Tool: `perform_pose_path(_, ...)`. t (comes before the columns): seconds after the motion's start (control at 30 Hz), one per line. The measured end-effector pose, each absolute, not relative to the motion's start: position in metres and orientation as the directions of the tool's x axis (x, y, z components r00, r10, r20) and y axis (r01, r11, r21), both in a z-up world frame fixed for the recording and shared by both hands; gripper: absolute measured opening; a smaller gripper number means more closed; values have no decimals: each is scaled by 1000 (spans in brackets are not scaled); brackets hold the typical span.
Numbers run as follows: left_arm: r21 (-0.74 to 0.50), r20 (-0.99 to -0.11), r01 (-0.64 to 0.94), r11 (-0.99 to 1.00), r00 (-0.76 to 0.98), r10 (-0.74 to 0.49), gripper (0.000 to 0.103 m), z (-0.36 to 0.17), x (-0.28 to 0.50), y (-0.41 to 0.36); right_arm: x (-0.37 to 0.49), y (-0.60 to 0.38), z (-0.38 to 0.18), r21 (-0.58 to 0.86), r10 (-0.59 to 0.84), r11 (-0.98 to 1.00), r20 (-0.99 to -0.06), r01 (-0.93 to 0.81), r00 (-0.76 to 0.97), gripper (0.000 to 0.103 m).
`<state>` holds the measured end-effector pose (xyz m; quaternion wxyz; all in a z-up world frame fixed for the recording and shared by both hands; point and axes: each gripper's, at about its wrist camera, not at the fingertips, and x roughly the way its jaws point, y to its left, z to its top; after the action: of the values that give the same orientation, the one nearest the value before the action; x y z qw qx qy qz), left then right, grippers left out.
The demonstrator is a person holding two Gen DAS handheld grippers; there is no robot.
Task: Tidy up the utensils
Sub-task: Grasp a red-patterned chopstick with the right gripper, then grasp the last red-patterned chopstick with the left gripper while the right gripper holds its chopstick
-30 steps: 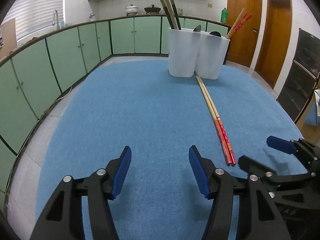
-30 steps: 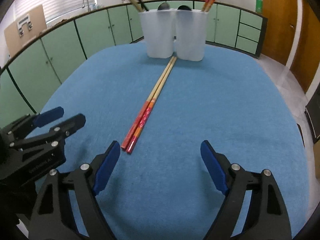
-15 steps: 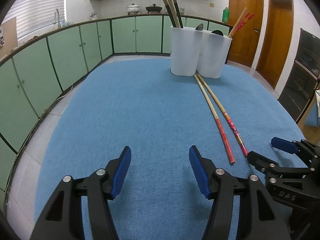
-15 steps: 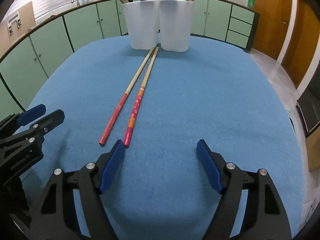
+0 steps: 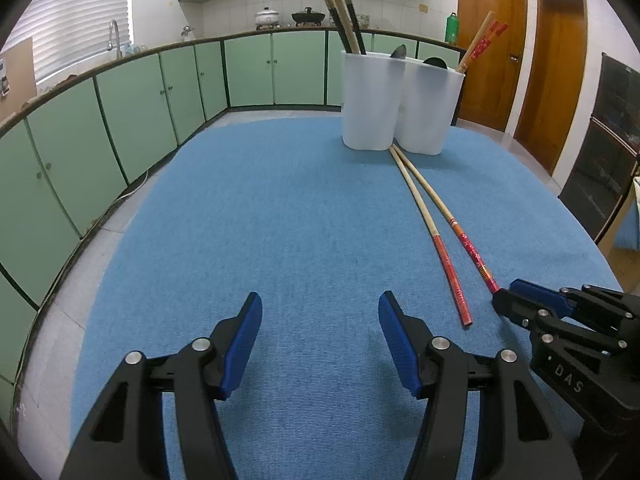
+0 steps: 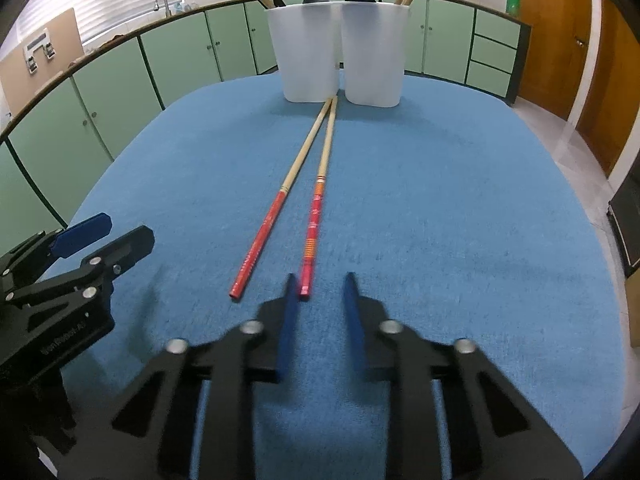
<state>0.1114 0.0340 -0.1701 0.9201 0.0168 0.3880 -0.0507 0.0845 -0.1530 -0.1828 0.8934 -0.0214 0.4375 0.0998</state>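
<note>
Chopsticks are what this job comes down to, and most of them look sorted. Several already stand in the two white cups (image 6: 340, 52) at the far end of the table (image 6: 460, 220), along with what I take to be two dark ladles or spoons, though only their tops show.

Two remain out. The left chopstick (image 6: 276, 208) and the right chopstick (image 6: 318, 208) lie on the blue cloth. Their pale tips nearly meet at the foot of the cups, and their red ends splay towards me.

My right tongs (image 6: 320, 284) have just been closing, with the red end of the right chopstick between the jaws, close against the left pad. My own camera is smeared there. From the left wrist view the jaws look drawn together on that end, so I judge it pinched but not yet lifted.

My left tongs (image 5: 320, 308) hang about half open over bare cloth, holding nothing.

So I would put the task well past halfway. Left to do: lift this chopstick, drop it into a cup, then do the same with the other.
</note>
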Motion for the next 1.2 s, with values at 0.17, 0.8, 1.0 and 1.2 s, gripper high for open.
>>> perform_pose_path(0.17,-27,-717,124,992,689,-106,60,-169,111,26,83,-159,-180,62,163,981,-785,-186,598,5)
perform_pose_path(0.8,-71,-752,224,972,628,-200,57,-178,111,-32,76,-208,-181,93,150,988,-780,-124,608,5)
perform_pose_path(1.0,-72,-770,219,973,608,-194,41,-183,112,-36,78,-211,-182,115,170,985,-780,-130,603,7)
perform_pose_path(1.2,-67,-771,235,970,604,-200,17,-183,110,-42,80,-211,-183,127,181,983,-778,-132,601,7)
